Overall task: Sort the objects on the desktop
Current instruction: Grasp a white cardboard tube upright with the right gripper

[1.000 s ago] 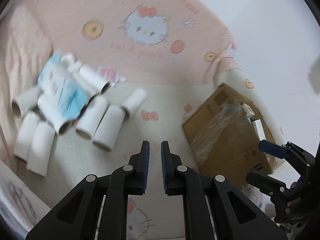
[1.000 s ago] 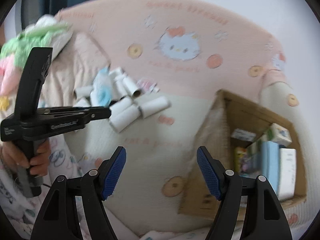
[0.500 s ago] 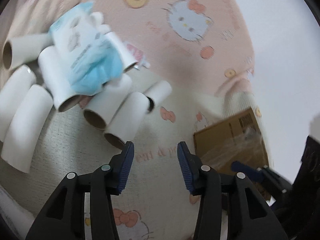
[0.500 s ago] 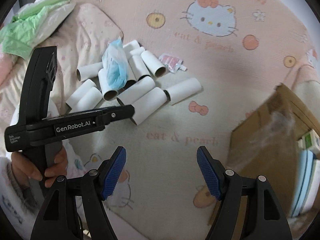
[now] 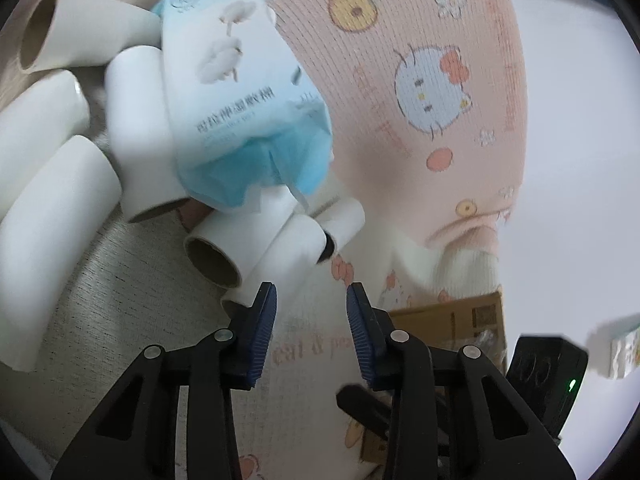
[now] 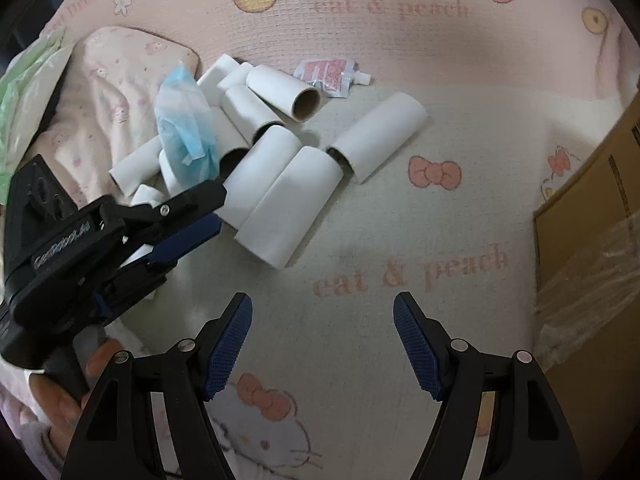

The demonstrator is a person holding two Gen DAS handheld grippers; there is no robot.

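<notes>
The left claw (image 5: 310, 328), closing with nothing between its pads, sat just below the white tubes (image 5: 256, 248) and blue tissue pack (image 5: 240, 92) at upper left, while the right claw (image 6: 322, 344) hung spread and empty.

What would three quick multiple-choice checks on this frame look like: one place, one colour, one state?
1. Where does the blue pack lie?
A. in the box
B. on the pile of tubes
C. between the right gripper's fingers

2. What colour is the outside of the tubes?
A. white
B. green
C. black

3. What is between the right gripper's fingers?
A. a tube
B. the sachet
C. nothing

Key: 1 B, the pack rests across several tubes. 2 A, every tube has a white outside. 3 C, the jaws stand apart over the bare mat.
</notes>
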